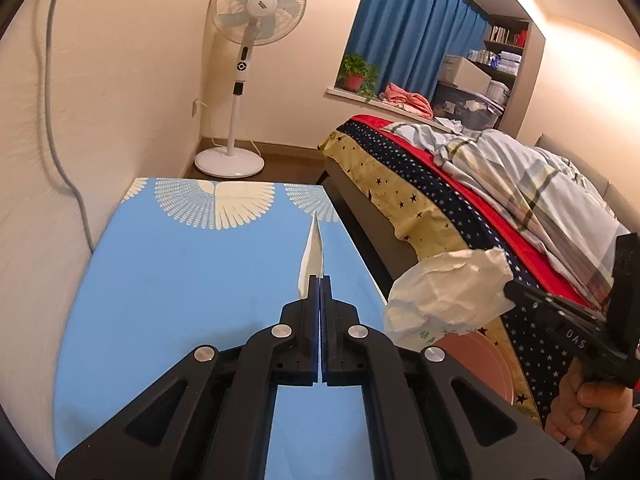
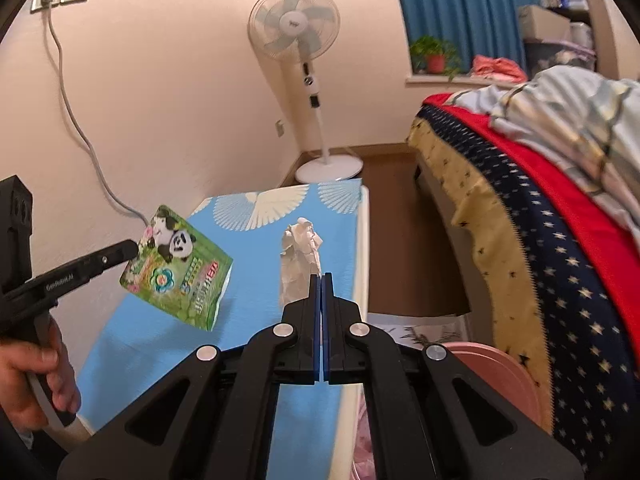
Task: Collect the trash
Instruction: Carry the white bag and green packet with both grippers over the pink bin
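Note:
My left gripper [image 1: 320,278] is shut on a green panda-print wrapper, seen edge-on as a thin white sliver [image 1: 314,254] in the left wrist view and face-on [image 2: 178,270] in the right wrist view, held above the blue table [image 1: 180,280]. My right gripper [image 2: 321,276] is shut on a crumpled white tissue [image 2: 300,264], which also shows in the left wrist view [image 1: 444,294], held above the table's right edge. A pink bin [image 2: 500,372] sits low between table and bed, its rim also showing in the left wrist view [image 1: 486,364].
A bed [image 1: 460,200] with star-print covers and a striped quilt runs along the right. A white standing fan [image 1: 244,60] stands in the far corner. A grey cable [image 2: 80,128] hangs down the left wall from a socket. Brown floor [image 2: 400,240] lies between table and bed.

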